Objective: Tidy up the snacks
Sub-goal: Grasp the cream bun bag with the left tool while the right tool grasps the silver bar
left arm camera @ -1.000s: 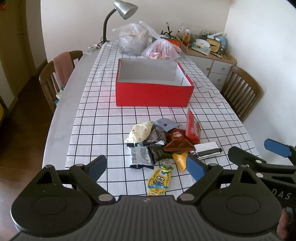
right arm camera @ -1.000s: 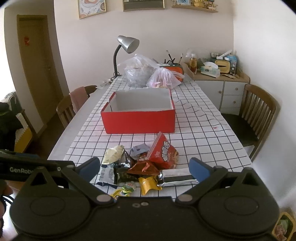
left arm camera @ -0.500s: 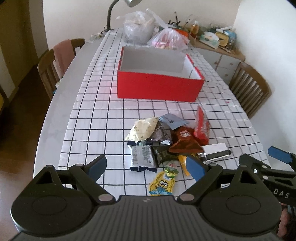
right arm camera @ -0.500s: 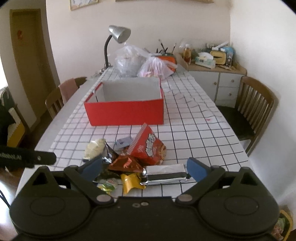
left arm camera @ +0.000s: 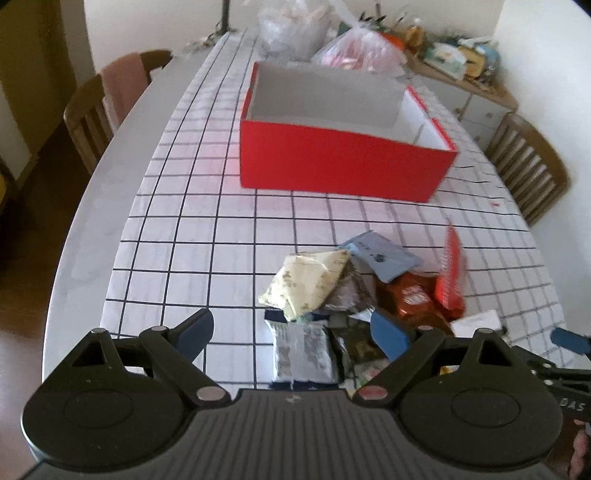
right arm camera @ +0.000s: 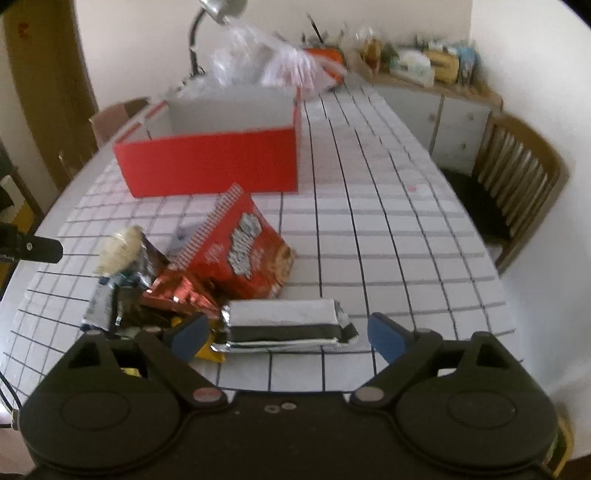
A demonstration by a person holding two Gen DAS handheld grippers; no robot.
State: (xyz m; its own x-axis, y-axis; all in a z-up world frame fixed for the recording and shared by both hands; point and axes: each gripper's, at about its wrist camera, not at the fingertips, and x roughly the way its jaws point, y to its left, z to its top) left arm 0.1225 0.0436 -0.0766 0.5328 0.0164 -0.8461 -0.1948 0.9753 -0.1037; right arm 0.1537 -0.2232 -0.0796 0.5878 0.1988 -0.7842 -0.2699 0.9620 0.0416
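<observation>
An open, empty red box (left arm camera: 343,162) stands mid-table; it also shows in the right wrist view (right arm camera: 214,162). A pile of snack packets lies in front of it: a cream packet (left arm camera: 306,284), a grey-white packet (left arm camera: 303,354), a light blue packet (left arm camera: 384,251), a red-brown pouch (left arm camera: 413,299), a red bag (right arm camera: 243,251), and a silver-and-black bar (right arm camera: 284,325). My left gripper (left arm camera: 293,334) is open and empty, low over the grey-white packet. My right gripper (right arm camera: 286,338) is open and empty, straddling the silver bar.
A checked cloth (left arm camera: 207,229) covers the table. Plastic bags (left arm camera: 325,40) and a desk lamp (right arm camera: 218,11) stand behind the box. Wooden chairs stand at the left (left arm camera: 96,107) and right (right arm camera: 517,192). A cluttered cabinet (right arm camera: 436,92) is at the back right.
Both grippers moved forward and down toward the snack pile, which now sits close between their fingers. Both stay open. The snacks and box have not moved.
</observation>
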